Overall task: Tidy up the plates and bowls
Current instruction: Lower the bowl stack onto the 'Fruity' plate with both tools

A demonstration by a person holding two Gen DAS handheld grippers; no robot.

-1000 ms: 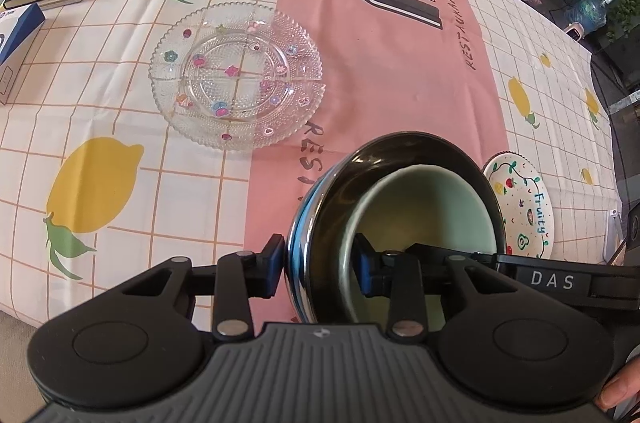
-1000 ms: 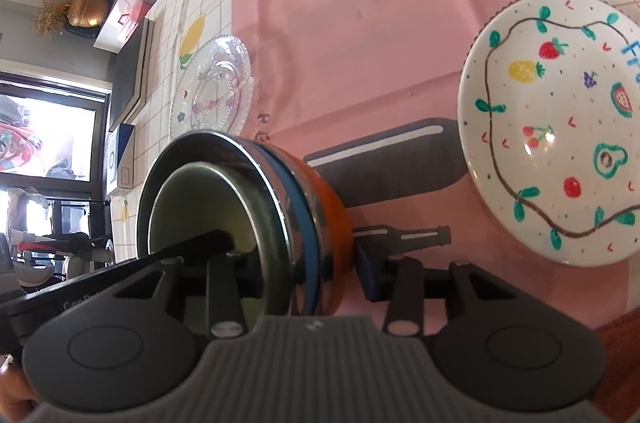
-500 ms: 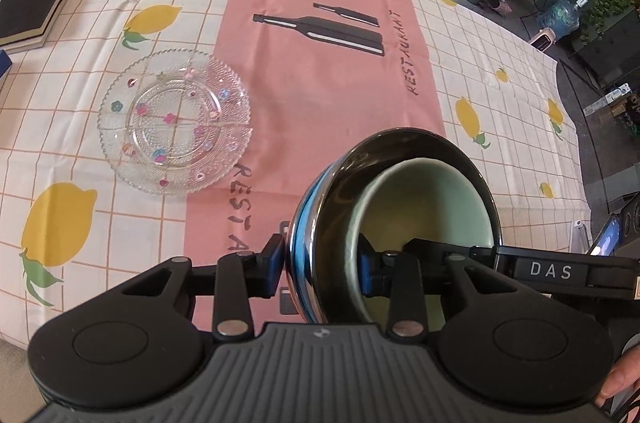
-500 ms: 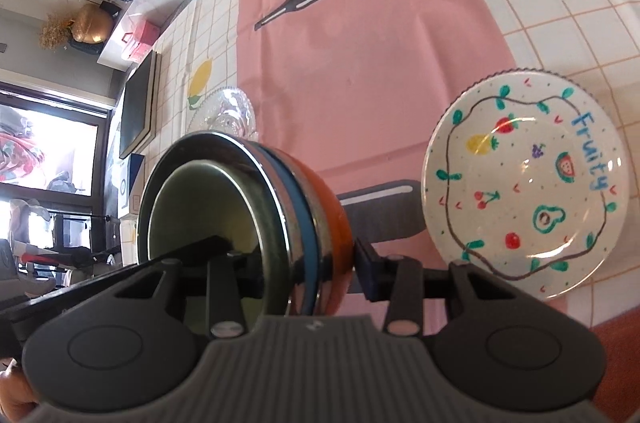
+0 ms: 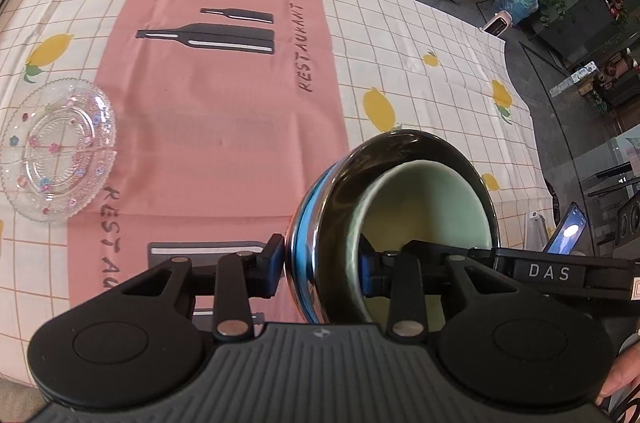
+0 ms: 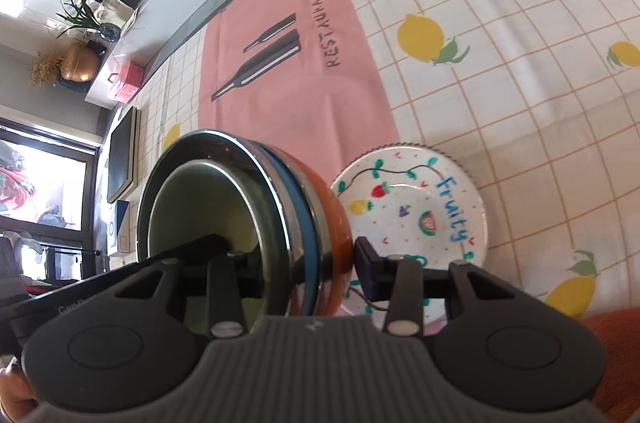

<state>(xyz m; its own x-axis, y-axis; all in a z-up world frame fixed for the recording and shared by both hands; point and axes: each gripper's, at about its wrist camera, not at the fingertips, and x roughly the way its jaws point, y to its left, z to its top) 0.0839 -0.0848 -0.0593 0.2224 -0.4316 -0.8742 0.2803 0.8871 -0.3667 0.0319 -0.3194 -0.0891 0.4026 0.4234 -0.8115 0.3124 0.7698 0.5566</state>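
We clamp the nested bowl stack (image 5: pixel 394 207) from both sides, left gripper (image 5: pixel 320 271) and right gripper (image 6: pixel 308 259) each closed on its rim, above the tablecloth (image 5: pixel 224 111). Glass plate (image 5: pixel 56 149) lies far left; fruit plate (image 6: pixel 416 215) sits just beyond the right fingers.

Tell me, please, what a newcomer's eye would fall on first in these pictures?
First, the nested bowl stack, pale green innermost, gripped at opposite rims by the left gripper and right gripper. Then the "Fruity" plate just beyond the stack, and the glass plate at the tablecloth's left.
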